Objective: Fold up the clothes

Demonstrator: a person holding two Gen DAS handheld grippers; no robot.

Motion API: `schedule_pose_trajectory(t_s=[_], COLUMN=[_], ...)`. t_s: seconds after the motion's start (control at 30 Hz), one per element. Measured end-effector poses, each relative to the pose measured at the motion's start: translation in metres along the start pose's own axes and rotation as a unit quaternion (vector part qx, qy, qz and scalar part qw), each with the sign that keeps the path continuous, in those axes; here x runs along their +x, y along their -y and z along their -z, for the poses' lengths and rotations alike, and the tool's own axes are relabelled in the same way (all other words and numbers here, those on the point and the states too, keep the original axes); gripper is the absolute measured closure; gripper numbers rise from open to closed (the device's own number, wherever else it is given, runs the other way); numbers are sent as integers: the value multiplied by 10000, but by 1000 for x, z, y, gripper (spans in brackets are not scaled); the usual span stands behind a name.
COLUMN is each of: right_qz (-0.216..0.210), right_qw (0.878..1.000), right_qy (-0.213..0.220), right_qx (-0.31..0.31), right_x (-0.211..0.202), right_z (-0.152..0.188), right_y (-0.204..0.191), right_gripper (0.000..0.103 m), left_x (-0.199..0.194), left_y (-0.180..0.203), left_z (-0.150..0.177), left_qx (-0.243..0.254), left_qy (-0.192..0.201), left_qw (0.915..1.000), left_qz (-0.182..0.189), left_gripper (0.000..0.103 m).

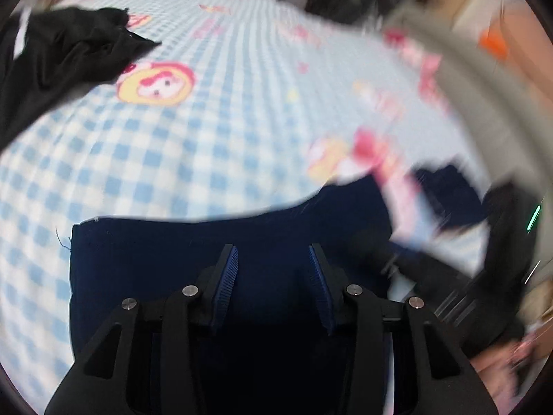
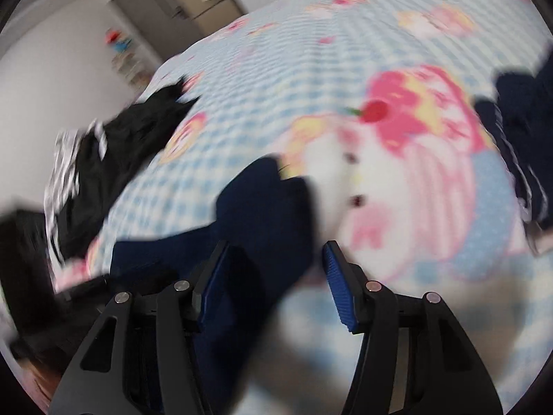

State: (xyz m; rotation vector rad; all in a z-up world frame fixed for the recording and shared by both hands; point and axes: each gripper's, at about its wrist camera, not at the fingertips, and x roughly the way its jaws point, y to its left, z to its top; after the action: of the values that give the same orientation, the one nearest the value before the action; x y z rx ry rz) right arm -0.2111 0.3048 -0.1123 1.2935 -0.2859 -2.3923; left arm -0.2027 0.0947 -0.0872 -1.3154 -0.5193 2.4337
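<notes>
Navy blue fabric garment (image 1: 214, 259) is lying closest to the left wrist camera, spread on the bed with the blue-and-white checked cartoon-print sheet (image 1: 145, 159); its straight hemmed edge is running across the view just beyond the fingertips. A crumpled black garment (image 1: 65, 58) is resting well apart, toward the far left of the bed. Another dark garment (image 2: 525, 131) is lying near the right edge of the bed in the right wrist view. Both views are blurred.

Left gripper (image 1: 273, 256) is angling down over the navy garment. Its fingers (image 1: 228, 276) are standing partly apart, with the cloth showing below and between them; whether the pads are touching it cannot be told.

Right gripper (image 2: 276, 259) is likewise pointing downward at the bed. Its fingers (image 2: 340, 287) are standing moderately apart, and a bunched fold of the navy garment is sitting against the left finger, while the right finger is hanging clear over the sheet.
</notes>
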Motion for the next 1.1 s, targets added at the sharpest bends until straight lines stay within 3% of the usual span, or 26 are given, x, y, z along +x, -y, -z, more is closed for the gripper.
schedule_pose_trajectory(t_s=[0.07,0.13,0.23,0.27,0.3,0.4,0.43,0.53,0.6,0.67,0.77,0.83,0.87,0.9,0.97,1.07,1.1], right_qz=[87,147,8,6,115,771,707,-75,-429,-249,-79,-156,-168,-136,-39,87,87], right_qw=[9994,9991,9997,9985,9965,9919,9930,9965,9971,9987,9987,9982,9981,9985,9993,9998,9996], right_qy=[-89,-182,-3,153,337,603,545,338,136,-73,-169,-127,-114,-98,-60,122,226], right_qx=[-337,-357,230,530,751,815,780,766,616,445,471,568,578,530,371,159,124], right_x=[2,8,-2,-11,-20,-38,-37,-22,-8,8,18,16,16,17,18,13,7], right_z=[5,9,6,3,0,-3,-4,-5,-4,0,6,7,7,8,10,3,1], right_y=[-13,-14,6,18,28,50,53,45,32,20,18,20,19,16,8,-3,-5], right_gripper=[47,48,54,54,54,52,52,52,52,52,52,52,52,52,66,81,84], left_x=[3,19,49,55,59,52,51,44,24,-5,-41,-50,-43,-35,-21,-25,-28], left_y=[-2,5,9,3,-2,-11,-12,-12,-19,-33,-60,-78,-86,-91,-96,-72,-68], left_z=[-10,-20,-17,-14,-10,-3,-3,-5,-4,-2,8,18,21,22,26,24,22], left_qx=[-73,101,489,522,554,648,666,551,212,-187,-537,-574,-640,-766,-934,-286,-104], left_qy=[-83,-349,-670,-723,-741,-573,-573,-527,-259,194,630,615,433,234,-73,162,194], left_qw=[9993,9981,9946,9917,9890,9876,9869,9890,9944,9960,9866,9772,9800,9836,9877,9888,9882], left_qz=[362,498,-625,-922,-1156,-1311,-1357,-1266,-1002,-856,-1404,-1948,-1833,-1618,-1250,-1454,-1515], left_gripper=[59,59,62,75,82,83,83,83,76,52,46,43,42,43,50,74,77])
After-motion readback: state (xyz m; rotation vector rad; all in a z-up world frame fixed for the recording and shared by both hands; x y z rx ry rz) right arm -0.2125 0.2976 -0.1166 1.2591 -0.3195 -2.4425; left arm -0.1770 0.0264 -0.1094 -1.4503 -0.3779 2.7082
